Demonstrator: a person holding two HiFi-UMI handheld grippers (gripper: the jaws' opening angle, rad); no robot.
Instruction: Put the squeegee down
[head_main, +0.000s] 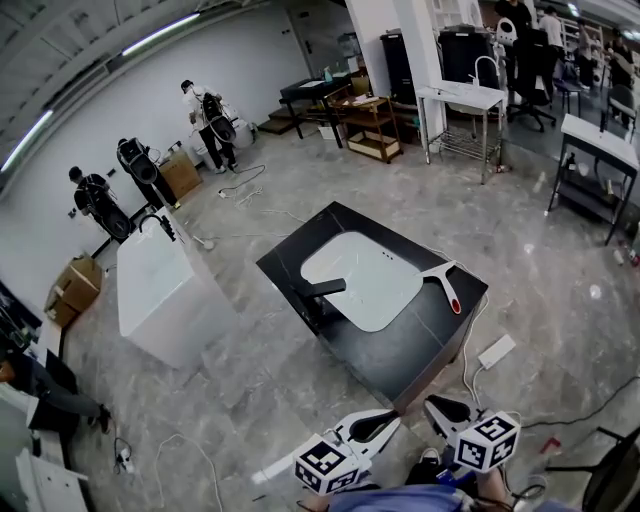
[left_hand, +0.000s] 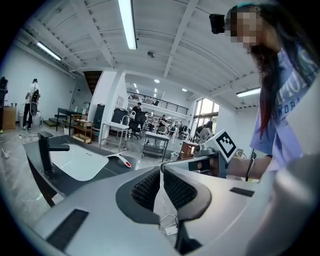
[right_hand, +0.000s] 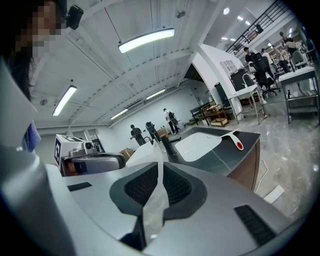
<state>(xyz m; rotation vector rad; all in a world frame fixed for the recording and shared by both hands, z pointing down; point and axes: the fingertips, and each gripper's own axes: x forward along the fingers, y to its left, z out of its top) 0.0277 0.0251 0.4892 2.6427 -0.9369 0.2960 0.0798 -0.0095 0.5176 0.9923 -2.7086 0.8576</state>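
Left gripper (left_hand: 160, 169) and right gripper (right_hand: 160, 165): fingers together, empty.

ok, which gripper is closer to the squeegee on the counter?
Right. The right gripper hangs off the near corner of the counter, roughly below the squeegee in the head view; the left gripper sits beside it, further left. Neither touches it.

one squeegee (head_main: 445, 283), one sink (head_main: 345, 262), one faucet (head_main: 322, 291), two grippers (head_main: 370, 428) (head_main: 447, 410), three people (head_main: 88, 196) (head_main: 137, 162) (head_main: 208, 112) along the white wall (head_main: 100, 105).

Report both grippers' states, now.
Left gripper: fingers closed, holding nothing.
Right gripper: fingers closed, holding nothing.
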